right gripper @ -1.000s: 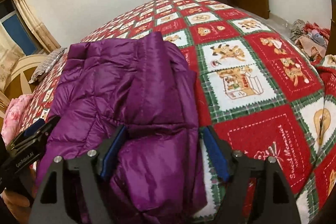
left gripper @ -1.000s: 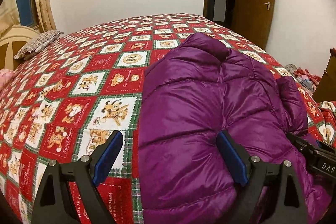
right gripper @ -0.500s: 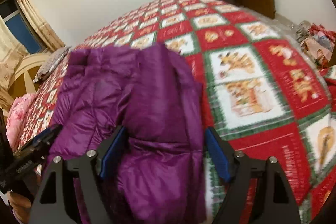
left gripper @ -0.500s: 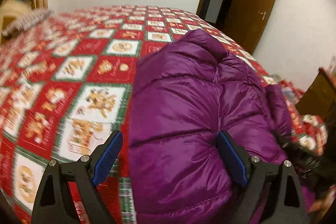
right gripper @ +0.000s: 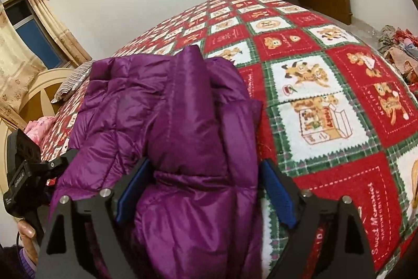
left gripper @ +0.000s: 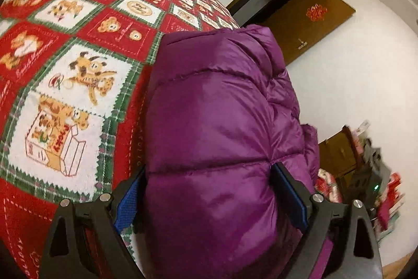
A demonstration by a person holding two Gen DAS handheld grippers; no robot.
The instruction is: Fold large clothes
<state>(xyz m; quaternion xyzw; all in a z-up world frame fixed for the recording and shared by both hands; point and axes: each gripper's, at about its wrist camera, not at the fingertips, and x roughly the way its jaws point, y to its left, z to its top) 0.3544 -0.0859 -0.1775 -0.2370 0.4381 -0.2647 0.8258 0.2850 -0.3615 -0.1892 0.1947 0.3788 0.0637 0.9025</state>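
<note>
A glossy purple quilted puffer jacket (right gripper: 183, 127) lies bunched on the bed's red-and-green cartoon-patch blanket (right gripper: 326, 101). The right hand-held gripper (right gripper: 203, 190) has just been opening, jacket between its blue pads. The left hand-held gripper (left gripper: 209, 195) straddles the jacket's puffy edge, jaws wide.

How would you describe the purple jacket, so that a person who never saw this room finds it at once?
Start from the large bed under the red and green bedspread printed with cartoon bears. On its near edge lies the purple jacket, a shiny quilted down garment bunched into a puffy heap. It is the only plain, single-colour item on the patterned bedspread, unlike the striped pillow by the headboard.
</note>
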